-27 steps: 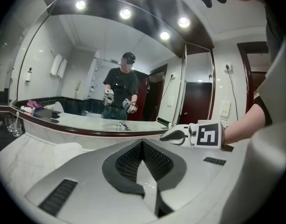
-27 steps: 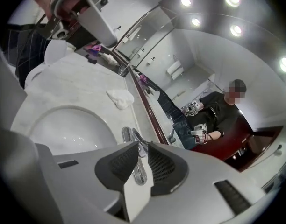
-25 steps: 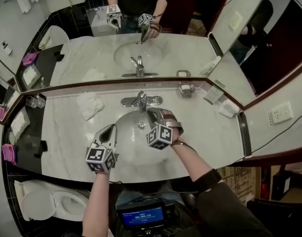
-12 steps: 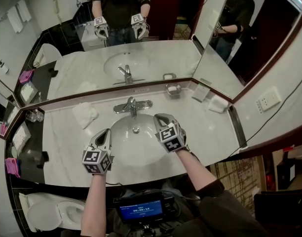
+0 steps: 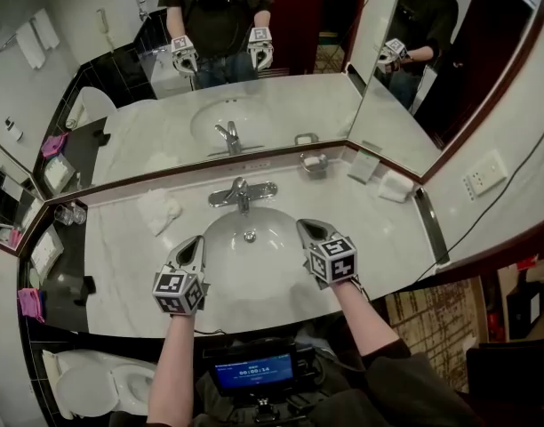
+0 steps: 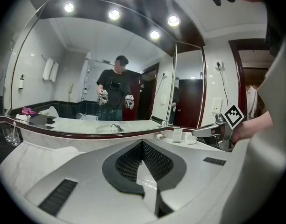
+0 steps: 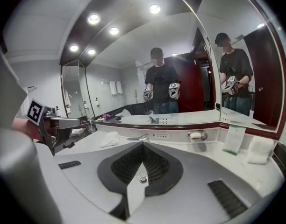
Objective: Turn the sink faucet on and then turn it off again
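Observation:
The chrome faucet stands at the back of the white sink basin, with its single lever on top. My left gripper hovers over the basin's front left, shut and empty. My right gripper hovers over the front right rim, also shut with nothing between its pads, a hand's width short of the faucet. In the right gripper view the faucet shows just above the closed tips. In the left gripper view the closed tips hide the faucet, and the right gripper shows at the right.
A crumpled white towel lies left of the faucet. A soap dish, a card and a folded cloth sit at the back right. Glasses stand far left. A mirror runs along the back wall.
My right gripper has pulled back from the faucet toward the basin's front right and rolled upright. The left gripper has barely moved.

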Demonstrator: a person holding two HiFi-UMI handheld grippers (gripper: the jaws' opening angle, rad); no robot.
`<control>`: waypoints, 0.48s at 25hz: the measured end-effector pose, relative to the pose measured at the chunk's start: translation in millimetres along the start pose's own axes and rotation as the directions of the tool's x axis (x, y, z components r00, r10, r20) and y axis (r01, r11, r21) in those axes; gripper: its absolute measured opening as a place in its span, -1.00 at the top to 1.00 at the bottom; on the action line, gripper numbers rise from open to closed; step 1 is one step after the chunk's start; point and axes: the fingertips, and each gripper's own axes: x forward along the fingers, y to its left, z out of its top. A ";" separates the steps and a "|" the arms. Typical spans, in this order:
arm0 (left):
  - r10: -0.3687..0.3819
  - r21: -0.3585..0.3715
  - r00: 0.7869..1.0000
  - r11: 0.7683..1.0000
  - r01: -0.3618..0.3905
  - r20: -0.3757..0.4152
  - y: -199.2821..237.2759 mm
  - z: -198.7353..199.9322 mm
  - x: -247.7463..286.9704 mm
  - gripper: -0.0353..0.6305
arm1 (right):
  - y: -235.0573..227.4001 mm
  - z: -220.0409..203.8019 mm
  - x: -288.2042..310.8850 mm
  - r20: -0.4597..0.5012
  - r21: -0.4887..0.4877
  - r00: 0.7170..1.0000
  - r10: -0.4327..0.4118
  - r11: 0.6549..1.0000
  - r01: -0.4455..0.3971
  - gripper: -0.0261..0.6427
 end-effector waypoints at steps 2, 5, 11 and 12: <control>-0.004 0.010 1.000 1.000 0.004 -0.005 -2.2 -1.2 0.1 0.89 | -1.8 -5.5 -1.6 -0.002 0.016 1.000 -0.001 1.000 0.001 0.86; -0.018 0.026 1.000 1.000 0.018 -0.017 -7.0 -2.6 1.1 0.89 | -4.0 -12.9 -1.9 -0.009 0.023 1.000 -0.003 1.000 0.003 0.86; -0.021 0.009 1.000 1.000 0.021 -0.009 -10.9 -5.8 0.8 0.89 | -3.8 -24.2 0.1 -0.038 -0.012 0.999 -0.005 1.000 0.005 0.86; -0.016 0.010 1.000 1.000 0.016 -0.012 -10.6 -6.4 0.8 0.89 | -3.7 -24.6 1.2 -0.042 -0.026 0.999 -0.007 1.000 0.006 0.86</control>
